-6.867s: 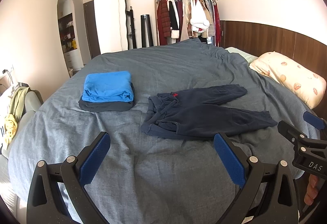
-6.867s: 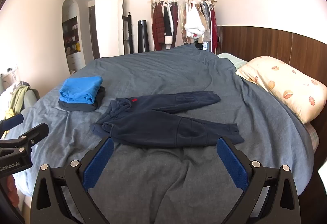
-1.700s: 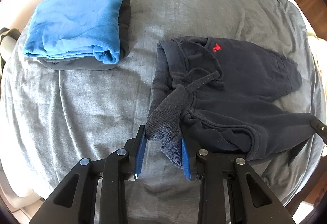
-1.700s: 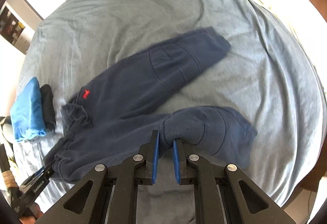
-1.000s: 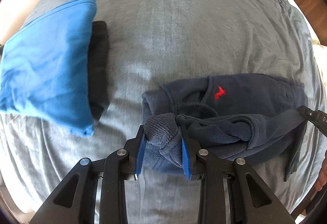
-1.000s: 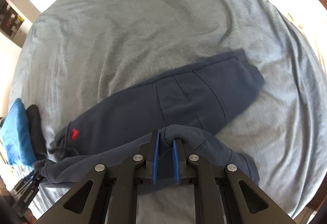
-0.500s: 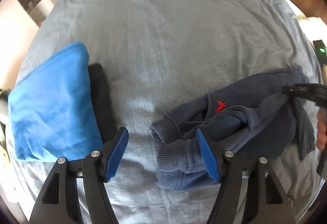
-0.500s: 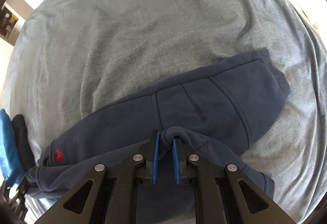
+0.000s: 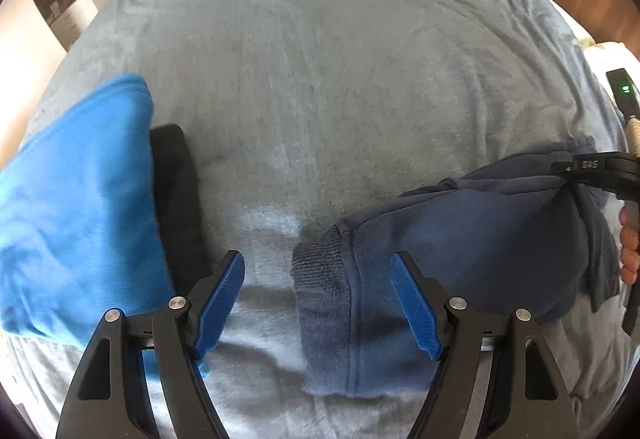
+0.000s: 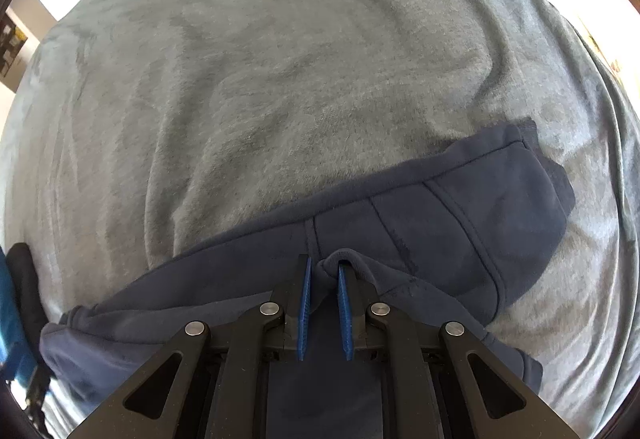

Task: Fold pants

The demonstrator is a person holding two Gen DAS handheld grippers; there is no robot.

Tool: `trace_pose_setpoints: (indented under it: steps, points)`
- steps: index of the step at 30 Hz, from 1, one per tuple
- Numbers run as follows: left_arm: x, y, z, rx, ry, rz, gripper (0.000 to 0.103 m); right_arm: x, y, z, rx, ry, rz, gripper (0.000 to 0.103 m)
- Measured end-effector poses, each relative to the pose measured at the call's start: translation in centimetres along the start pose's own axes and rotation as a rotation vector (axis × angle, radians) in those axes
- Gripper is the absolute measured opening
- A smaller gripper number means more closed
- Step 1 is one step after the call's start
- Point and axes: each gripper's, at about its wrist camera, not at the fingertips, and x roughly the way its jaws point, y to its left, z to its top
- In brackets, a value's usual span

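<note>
The navy pants (image 9: pixel 460 239) lie on the grey bed cover, one leg folded over the other. Their ribbed waistband (image 9: pixel 320 271) lies flat between my left gripper's (image 9: pixel 318 303) open blue pads, not held. My right gripper (image 10: pixel 323 309) is shut on a pinch of the upper leg's cloth (image 10: pixel 340 259) over the lower leg (image 10: pixel 440 223). The right gripper also shows at the right edge of the left wrist view (image 9: pixel 600 175), holding the cloth up slightly.
A folded bright blue garment (image 9: pixel 76 207) on a black one (image 9: pixel 176 191) lies just left of my left gripper. A cream pillow (image 10: pixel 592 7) lies at the far right. The grey bed cover (image 10: pixel 300 59) stretches beyond the pants.
My left gripper has let go of the waistband and opened wide; the waistband now lies flat on the bed. My right gripper has carried the leg cloth further over the other leg.
</note>
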Motion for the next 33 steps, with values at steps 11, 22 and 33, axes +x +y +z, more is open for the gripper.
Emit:
trace_pose_setpoints:
  steps: [11, 22, 33]
  points:
    - [2.4, -0.5, -0.8, -0.023, -0.001, 0.060, 0.075, 1.3, 0.4, 0.3, -0.034, 0.007, 0.010, 0.026]
    - [-6.6, -5.1, -2.6, 0.014, -0.141, -0.077, 0.075, -5.4, 0.0, -3.9, -0.103, -0.012, 0.159, 0.041]
    - [-11.5, -15.8, -3.8, 0.231, -0.221, -0.321, 0.073, -13.6, -8.6, -10.5, -0.059, -0.162, 0.202, 0.041]
